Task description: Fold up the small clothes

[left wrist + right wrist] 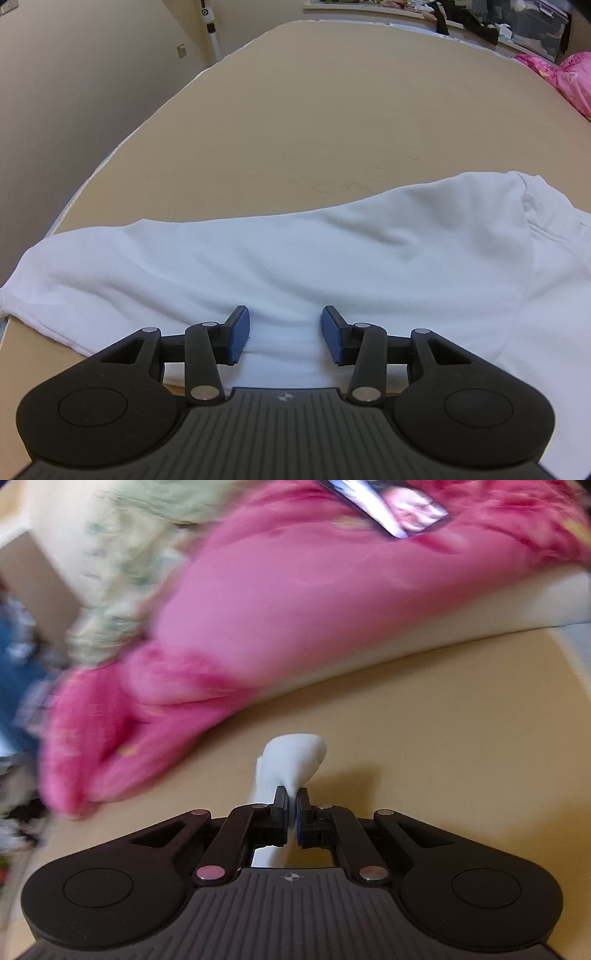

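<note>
While left tongs (285,334) gape over white garment (295,258), right tongs (291,812) pinch white fabric (291,760), no writing legible

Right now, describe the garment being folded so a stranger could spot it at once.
Find the wide tan surface. Across its near edge lies the white garment, spread flat under the open left gripper, with a bunched piece of white cloth pinched in the right gripper. It is plain white; the bedding nearby is bright pink.
</note>
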`<action>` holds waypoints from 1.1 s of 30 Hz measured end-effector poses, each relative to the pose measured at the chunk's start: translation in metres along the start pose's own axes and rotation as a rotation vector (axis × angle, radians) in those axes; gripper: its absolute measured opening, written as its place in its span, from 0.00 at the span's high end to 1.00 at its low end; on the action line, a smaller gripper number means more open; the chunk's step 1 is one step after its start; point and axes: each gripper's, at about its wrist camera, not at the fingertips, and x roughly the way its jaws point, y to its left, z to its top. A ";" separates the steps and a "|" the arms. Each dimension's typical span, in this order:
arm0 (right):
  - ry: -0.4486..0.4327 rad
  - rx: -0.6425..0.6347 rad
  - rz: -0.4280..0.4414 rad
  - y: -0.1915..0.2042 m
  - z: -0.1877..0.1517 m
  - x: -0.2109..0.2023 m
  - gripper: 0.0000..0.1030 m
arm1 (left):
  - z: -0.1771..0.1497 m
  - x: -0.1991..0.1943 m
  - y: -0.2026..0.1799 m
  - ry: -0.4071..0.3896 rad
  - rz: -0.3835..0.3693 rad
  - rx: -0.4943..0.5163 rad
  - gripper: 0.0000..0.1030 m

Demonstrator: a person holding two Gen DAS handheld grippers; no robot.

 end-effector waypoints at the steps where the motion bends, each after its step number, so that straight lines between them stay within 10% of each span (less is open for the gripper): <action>1: 0.047 0.010 -0.022 -0.006 -0.003 0.005 0.96 | 0.000 -0.001 -0.001 0.000 0.000 -0.002 0.52; 5: -0.044 -0.041 -0.068 -0.012 -0.020 -0.021 0.71 | 0.004 -0.005 -0.002 -0.002 -0.003 -0.023 0.52; 9: -0.029 -0.119 -0.068 -0.009 -0.041 -0.057 0.71 | 0.006 -0.013 -0.007 -0.024 -0.005 -0.040 0.52; 20: 0.482 -0.568 0.490 0.045 -0.160 -0.245 0.62 | -0.032 -0.119 -0.004 -0.064 -0.267 -0.143 0.52; 25: 0.623 -0.718 0.515 0.011 -0.220 -0.286 0.54 | -0.098 -0.167 0.007 0.016 -0.428 -0.188 0.52; 33: 0.762 -0.757 0.469 -0.055 -0.249 -0.303 0.54 | -0.204 -0.168 -0.002 0.316 -0.397 -0.052 0.53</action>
